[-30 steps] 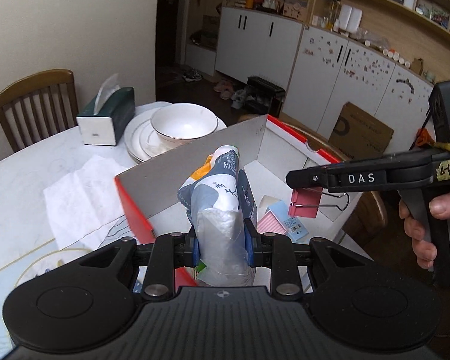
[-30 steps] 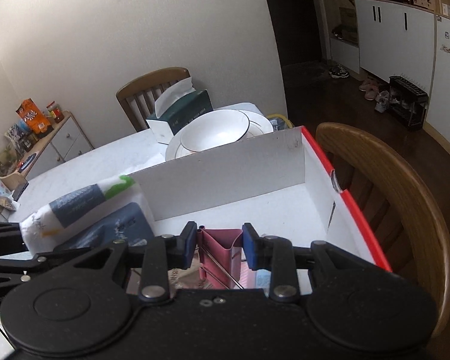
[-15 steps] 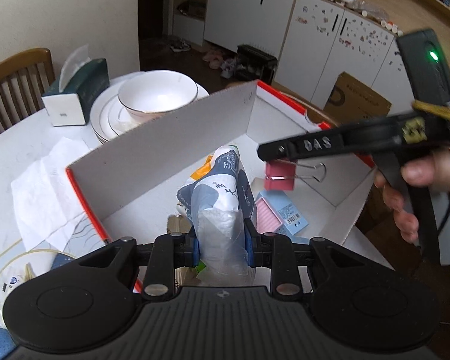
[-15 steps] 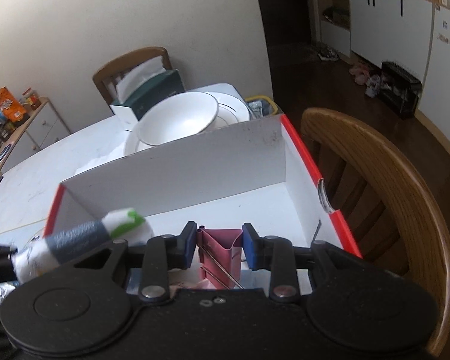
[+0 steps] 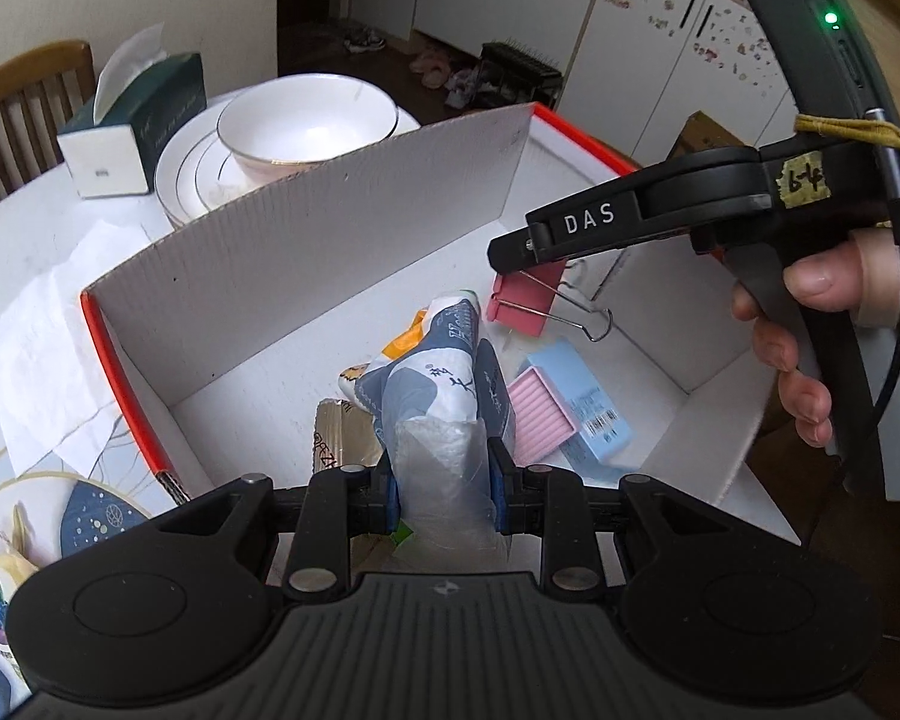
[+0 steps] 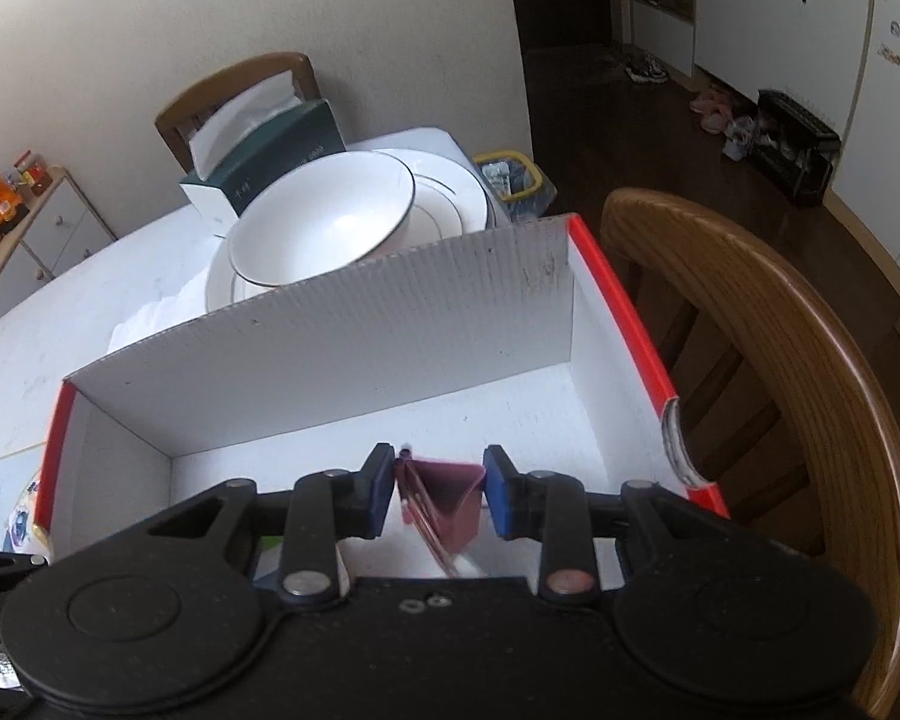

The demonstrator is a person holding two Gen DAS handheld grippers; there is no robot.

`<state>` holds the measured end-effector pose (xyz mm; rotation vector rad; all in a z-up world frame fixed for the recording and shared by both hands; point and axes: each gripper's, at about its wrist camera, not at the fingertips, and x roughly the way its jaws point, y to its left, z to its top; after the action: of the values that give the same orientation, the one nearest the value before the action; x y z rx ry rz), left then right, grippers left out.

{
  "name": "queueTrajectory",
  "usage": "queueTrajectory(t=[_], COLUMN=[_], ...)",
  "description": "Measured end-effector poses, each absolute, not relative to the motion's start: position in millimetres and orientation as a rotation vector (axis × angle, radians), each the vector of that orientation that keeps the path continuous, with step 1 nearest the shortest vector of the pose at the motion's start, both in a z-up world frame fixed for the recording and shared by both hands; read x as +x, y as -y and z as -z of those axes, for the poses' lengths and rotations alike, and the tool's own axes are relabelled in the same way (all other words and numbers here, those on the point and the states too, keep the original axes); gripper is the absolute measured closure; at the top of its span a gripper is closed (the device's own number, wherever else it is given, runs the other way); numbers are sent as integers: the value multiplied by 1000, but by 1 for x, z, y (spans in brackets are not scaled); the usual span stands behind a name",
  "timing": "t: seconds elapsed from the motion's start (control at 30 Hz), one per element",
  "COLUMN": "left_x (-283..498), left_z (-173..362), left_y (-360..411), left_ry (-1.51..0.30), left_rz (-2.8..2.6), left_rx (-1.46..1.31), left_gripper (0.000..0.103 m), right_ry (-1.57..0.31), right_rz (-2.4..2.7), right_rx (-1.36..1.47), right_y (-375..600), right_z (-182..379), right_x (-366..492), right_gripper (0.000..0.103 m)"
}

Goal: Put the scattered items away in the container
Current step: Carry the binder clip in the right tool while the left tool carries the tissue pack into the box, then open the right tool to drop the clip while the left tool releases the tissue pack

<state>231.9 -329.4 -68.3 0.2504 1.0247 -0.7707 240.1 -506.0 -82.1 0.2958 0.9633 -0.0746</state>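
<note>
Both claws are loaded and sitting over the box (image 5: 306, 252) — white inside, red rim, taking up the middle of both views. The left claw (image 5: 444, 480) is pinching a tissue pack (image 5: 432, 384) by its clear plastic end, low centre of the left view; the pack pokes out over the box floor. The right claw (image 6: 432, 489) is clamped on a pink binder clip (image 6: 444, 495), which in the left view (image 5: 525, 300) hangs right of centre, above the box bottom, wire handles sticking out to the right. A hand (image 5: 822, 336) grips that handle at the right edge.

Already lying in the box: a pink-and-blue pack (image 5: 570, 414) and a brownish packet (image 5: 336, 438), both under the tissue pack. On the counter (image 5: 24, 228) upper left — a bowl (image 5: 306, 120) on plates and a tissue box (image 5: 132, 120).
</note>
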Motion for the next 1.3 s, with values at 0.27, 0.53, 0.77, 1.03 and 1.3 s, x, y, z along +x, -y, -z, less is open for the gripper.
queueTrajectory(t=[0.27, 0.53, 0.77, 1.03, 1.3], left_x=[239, 242, 232, 221, 205], left_z=[79, 84, 77, 62, 45], left_y=[340, 341, 341, 329, 316], left_ry=[-1086, -1100, -1061, -1008, -951], left_rz=[787, 789, 821, 830, 808], left_rx=[280, 282, 295, 260, 227], left_gripper=[78, 64, 35, 33, 33], right_ry=[-1010, -1016, -1002, -975, -948], right_rz=[64, 68, 69, 45, 27], right_rx=[285, 290, 303, 299, 303], right_y=[504, 506, 508, 504, 501], right_z=[90, 91, 88, 74, 61], right_x=[248, 246, 238, 225, 211], right_gripper=[74, 65, 46, 35, 31])
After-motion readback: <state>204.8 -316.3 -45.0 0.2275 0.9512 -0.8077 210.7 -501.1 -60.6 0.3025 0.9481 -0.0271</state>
